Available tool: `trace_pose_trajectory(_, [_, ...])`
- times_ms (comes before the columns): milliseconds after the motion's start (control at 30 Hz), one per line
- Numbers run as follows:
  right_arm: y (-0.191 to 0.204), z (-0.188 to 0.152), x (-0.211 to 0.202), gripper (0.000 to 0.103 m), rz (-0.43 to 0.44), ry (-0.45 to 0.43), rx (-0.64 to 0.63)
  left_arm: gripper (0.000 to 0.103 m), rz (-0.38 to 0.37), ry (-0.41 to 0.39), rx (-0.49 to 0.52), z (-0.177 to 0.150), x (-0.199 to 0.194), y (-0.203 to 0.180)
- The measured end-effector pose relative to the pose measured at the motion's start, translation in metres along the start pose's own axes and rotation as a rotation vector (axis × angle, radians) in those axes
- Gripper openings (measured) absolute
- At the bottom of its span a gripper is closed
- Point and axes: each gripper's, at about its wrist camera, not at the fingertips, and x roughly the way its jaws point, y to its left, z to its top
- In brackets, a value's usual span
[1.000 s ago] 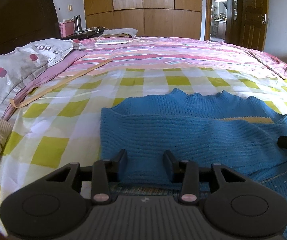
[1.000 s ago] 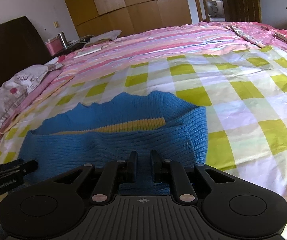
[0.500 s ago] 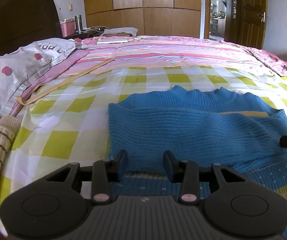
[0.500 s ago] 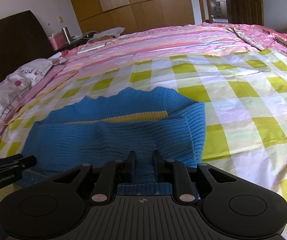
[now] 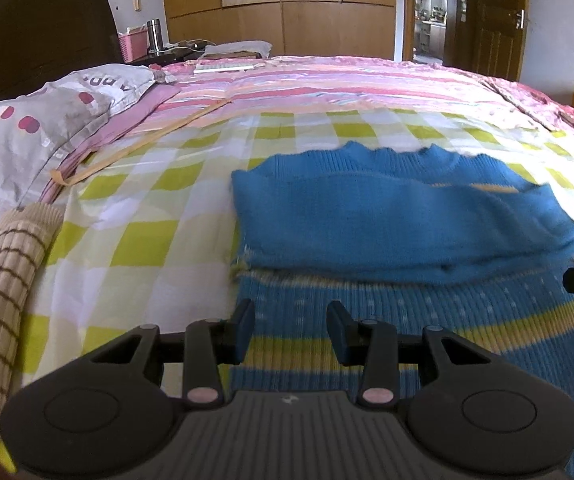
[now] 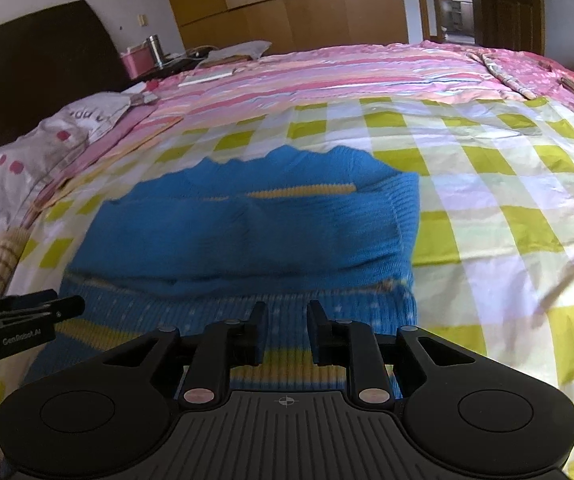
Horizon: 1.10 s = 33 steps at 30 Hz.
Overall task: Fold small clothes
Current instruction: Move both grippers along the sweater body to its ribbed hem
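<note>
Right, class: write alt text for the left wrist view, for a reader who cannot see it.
A blue knitted sweater lies partly folded on a green-and-white checked bedsheet, its yellow-striped lower part nearest the camera. The open left gripper sits over that striped part, holding nothing. A grey spotted pillow lies to the left, with wooden wardrobes behind.

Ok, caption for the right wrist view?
Open right gripper poised above a half-folded blue sweater on the checked bedsheet.
</note>
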Motion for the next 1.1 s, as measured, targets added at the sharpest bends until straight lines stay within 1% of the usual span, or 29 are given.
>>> trace_pose_trajectory(400, [0.012, -0.023, -0.025, 0.022, 0.008, 0.017, -0.032, 0.046, -0.007, 0.032, 0.017, -0.027, -0.025, 0.003])
trace_pose_trajectory(933, [0.014, -0.042, -0.049, 0.024, 0.010, 0.026, -0.041, 0.046, -0.007, 0.057, 0.031, -0.046, -0.044, 0.004])
trace_pose_trajectory(1100, [0.014, -0.046, -0.052, 0.028, 0.010, 0.026, -0.044, 0.046, -0.001, 0.060, 0.037, -0.050, -0.050, 0.006])
